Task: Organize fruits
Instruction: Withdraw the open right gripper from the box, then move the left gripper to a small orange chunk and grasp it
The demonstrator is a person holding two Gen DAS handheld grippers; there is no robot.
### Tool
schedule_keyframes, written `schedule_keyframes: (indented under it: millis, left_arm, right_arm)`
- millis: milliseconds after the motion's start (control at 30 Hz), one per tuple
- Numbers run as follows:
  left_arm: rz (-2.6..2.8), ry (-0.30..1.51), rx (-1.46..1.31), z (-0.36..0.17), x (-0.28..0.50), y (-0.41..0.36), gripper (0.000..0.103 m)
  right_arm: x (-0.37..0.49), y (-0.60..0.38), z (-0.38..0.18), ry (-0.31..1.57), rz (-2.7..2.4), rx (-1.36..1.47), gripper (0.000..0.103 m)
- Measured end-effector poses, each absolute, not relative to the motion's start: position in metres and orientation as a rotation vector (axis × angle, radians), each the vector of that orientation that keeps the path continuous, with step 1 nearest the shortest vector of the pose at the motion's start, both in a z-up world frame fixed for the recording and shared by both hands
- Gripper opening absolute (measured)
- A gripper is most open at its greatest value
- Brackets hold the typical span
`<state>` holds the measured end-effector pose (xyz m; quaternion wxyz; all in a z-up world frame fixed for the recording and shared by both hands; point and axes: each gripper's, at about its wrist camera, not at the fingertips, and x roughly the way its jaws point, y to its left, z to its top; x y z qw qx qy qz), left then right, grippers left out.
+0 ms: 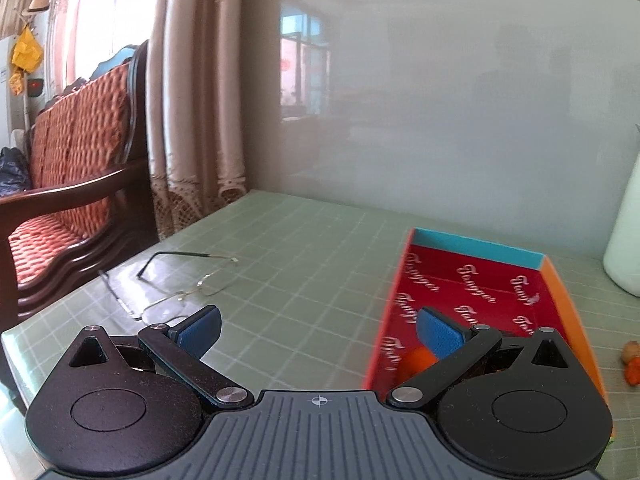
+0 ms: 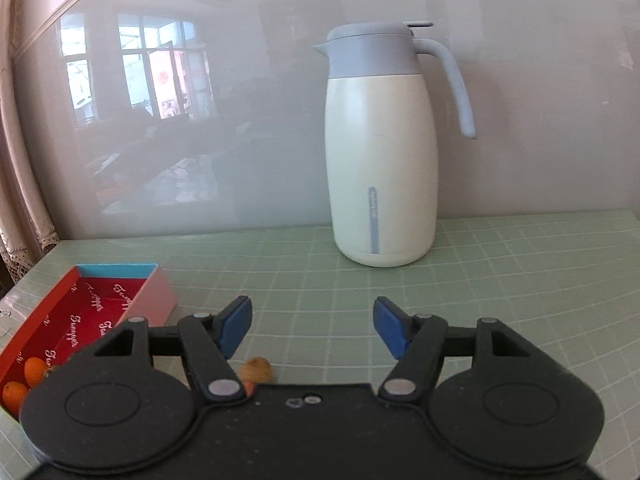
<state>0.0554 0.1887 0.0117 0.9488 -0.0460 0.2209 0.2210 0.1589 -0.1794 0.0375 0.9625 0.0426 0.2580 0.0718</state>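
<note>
A shallow box [image 1: 472,280] with a red printed lining, a blue far wall and an orange side lies on the green grid mat; it shows again in the right wrist view [image 2: 92,308]. Small orange fruits [image 2: 34,370] sit at its near end, and one orange fruit [image 1: 418,360] peeks out behind my left gripper's right finger. A tan fruit [image 2: 256,368] lies on the mat just under my right gripper [image 2: 312,328], which stands open with nothing between its pads. My left gripper [image 1: 318,330] is open and empty, beside the box. Loose fruit pieces [image 1: 632,358] lie right of the box.
A cream thermos jug [image 2: 382,160] with a grey-blue lid and handle stands at the back against the glossy wall. A pair of thin-framed glasses [image 1: 180,280] lies on the mat's left side. A wooden bench [image 1: 72,184] with orange cushions stands beyond the table's left edge.
</note>
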Motion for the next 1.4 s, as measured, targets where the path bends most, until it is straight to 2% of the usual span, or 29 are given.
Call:
schedule_keyframes:
  millis: [1400]
  left_arm:
    - [0.159,0.462,0.057,0.013,0.105,-0.002,0.103]
  right_arm:
    - [0.124,-0.334,0.036,0.506,-0.044,0.132,0.067]
